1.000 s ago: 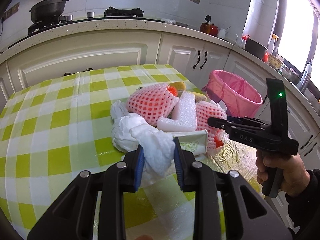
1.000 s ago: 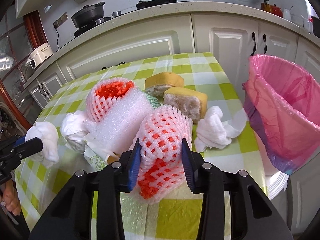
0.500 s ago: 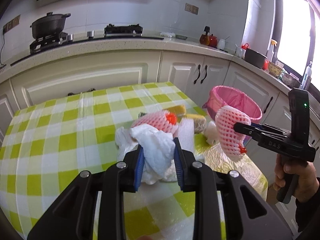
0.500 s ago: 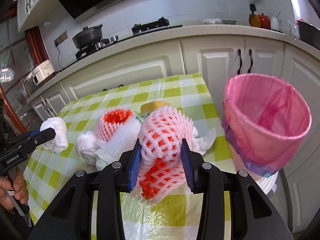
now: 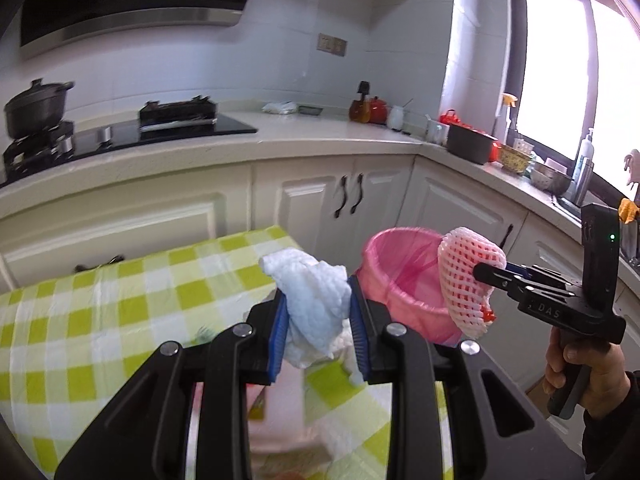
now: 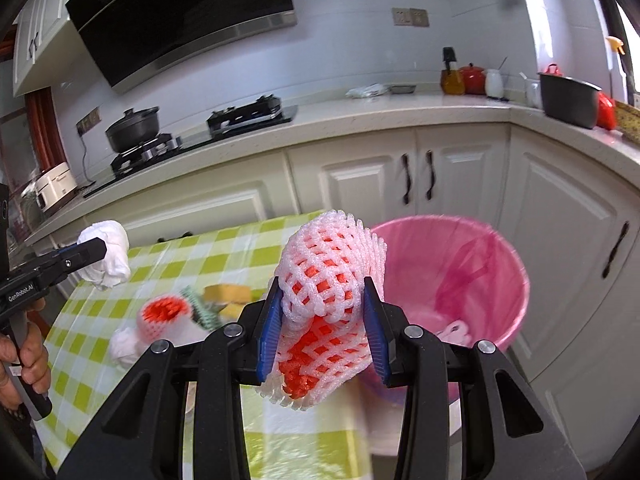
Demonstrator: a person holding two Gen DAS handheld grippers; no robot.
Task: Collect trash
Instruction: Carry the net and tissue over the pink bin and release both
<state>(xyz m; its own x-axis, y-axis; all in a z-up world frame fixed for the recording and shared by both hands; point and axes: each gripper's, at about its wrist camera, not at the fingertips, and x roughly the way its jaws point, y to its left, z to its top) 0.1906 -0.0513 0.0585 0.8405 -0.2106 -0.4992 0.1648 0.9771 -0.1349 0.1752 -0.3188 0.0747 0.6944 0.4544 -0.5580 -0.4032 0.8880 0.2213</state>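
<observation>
My left gripper (image 5: 318, 316) is shut on a crumpled white tissue (image 5: 314, 304) and holds it above the checked table. It also shows in the right wrist view (image 6: 94, 254) at the left, with the tissue (image 6: 108, 254). My right gripper (image 6: 324, 320) is shut on a pink foam fruit net (image 6: 324, 284) and holds it just left of the pink-lined trash bin (image 6: 460, 276). In the left wrist view the net (image 5: 466, 280) hangs from the right gripper (image 5: 486, 272) at the bin's (image 5: 396, 276) right rim.
On the green-checked table (image 6: 160, 264) lie another foam net (image 6: 164, 314), a white tissue (image 6: 124, 346) and yellow sponge pieces (image 6: 228, 294). White cabinets (image 6: 420, 184) and a counter with pots stand behind. The bin stands off the table's right edge.
Both grippers have risen from the table with their loads. The right gripper has carried the foam net toward the bin. The left gripper has lifted the tissue and swung right.
</observation>
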